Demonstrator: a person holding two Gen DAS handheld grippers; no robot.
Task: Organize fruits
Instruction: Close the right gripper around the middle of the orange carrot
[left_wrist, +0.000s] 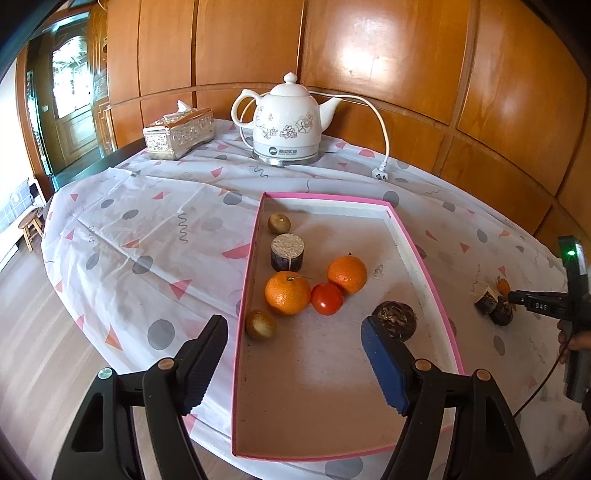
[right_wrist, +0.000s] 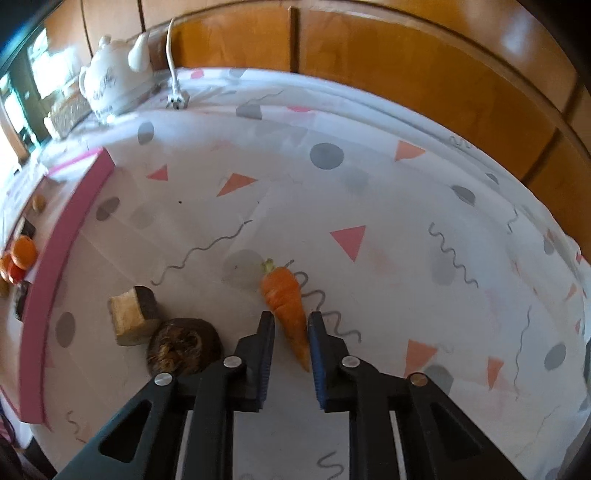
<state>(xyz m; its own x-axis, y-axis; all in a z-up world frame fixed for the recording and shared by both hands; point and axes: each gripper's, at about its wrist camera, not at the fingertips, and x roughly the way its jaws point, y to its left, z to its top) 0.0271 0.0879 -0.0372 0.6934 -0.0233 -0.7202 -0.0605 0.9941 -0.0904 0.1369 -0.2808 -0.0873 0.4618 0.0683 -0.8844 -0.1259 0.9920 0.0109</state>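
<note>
A pink-rimmed tray (left_wrist: 424, 266) holds two oranges (left_wrist: 287, 292) (left_wrist: 347, 274), a tomato (left_wrist: 327, 298), two kiwis (left_wrist: 279, 223) (left_wrist: 260, 324), a dark cylinder with a pale top (left_wrist: 287, 253) and a dark round piece (left_wrist: 394, 319). My left gripper (left_wrist: 293, 325) hangs open over the tray's near half with nothing between its fingers. To the right of the tray, a small carrot (right_wrist: 282, 295) lies on the cloth. My right gripper (right_wrist: 291, 321) is shut on its thin end. It also shows at the right edge of the left wrist view, as the right gripper (left_wrist: 511, 295).
A cut dark wedge (right_wrist: 133, 314) and a dark round lump (right_wrist: 183, 345) sit just left of the right gripper. A white kettle (left_wrist: 284, 125), its loose plug (left_wrist: 380, 173) and a tissue box (left_wrist: 179, 134) stand at the back. Wooden panelling rings the round table.
</note>
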